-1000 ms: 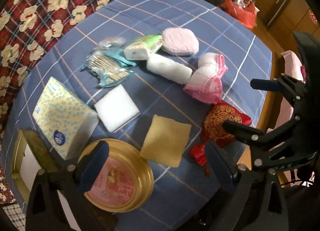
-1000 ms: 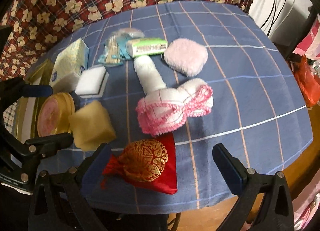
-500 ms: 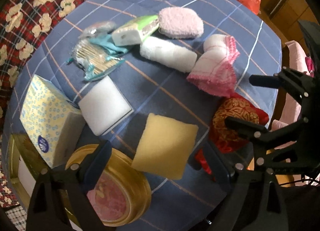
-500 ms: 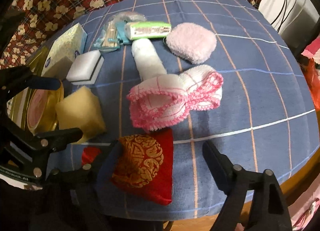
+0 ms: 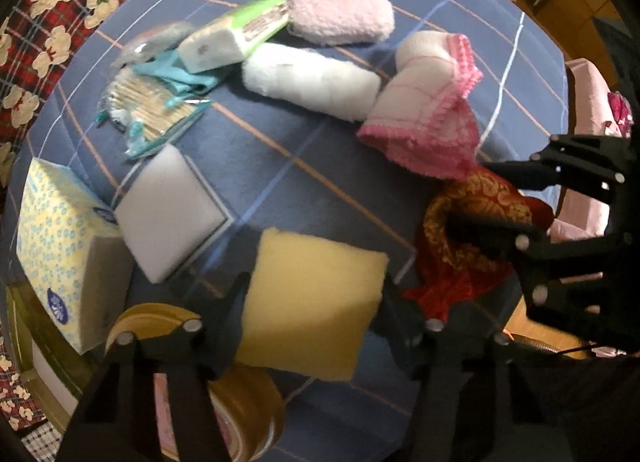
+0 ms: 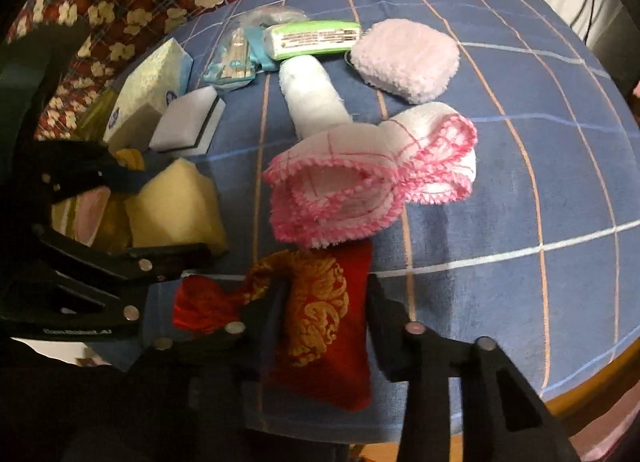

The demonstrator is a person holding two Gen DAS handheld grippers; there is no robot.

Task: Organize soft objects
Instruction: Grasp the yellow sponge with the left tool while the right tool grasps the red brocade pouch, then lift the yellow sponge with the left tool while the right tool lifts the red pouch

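I am closing my left tongs point(image 5: 314, 298) on the light, squashy yellow sponge point(image 5: 312, 302) by its side edges; my right tongs point(image 6: 324, 302) are pinching the limp red pouch point(image 6: 320, 322) mid-body, both near the surface's point(image 6: 520, 182) front edge

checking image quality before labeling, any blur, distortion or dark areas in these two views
Left wrist view: strong fisheye bending with black corners; motion blur smears the yellow sponge between the left tool's fingers and the tin; the far pink pad is softer too. Right wrist view: same curvature, sharper overall; the towel is crisp, the red pouch sits in dim shadow near the right tool.
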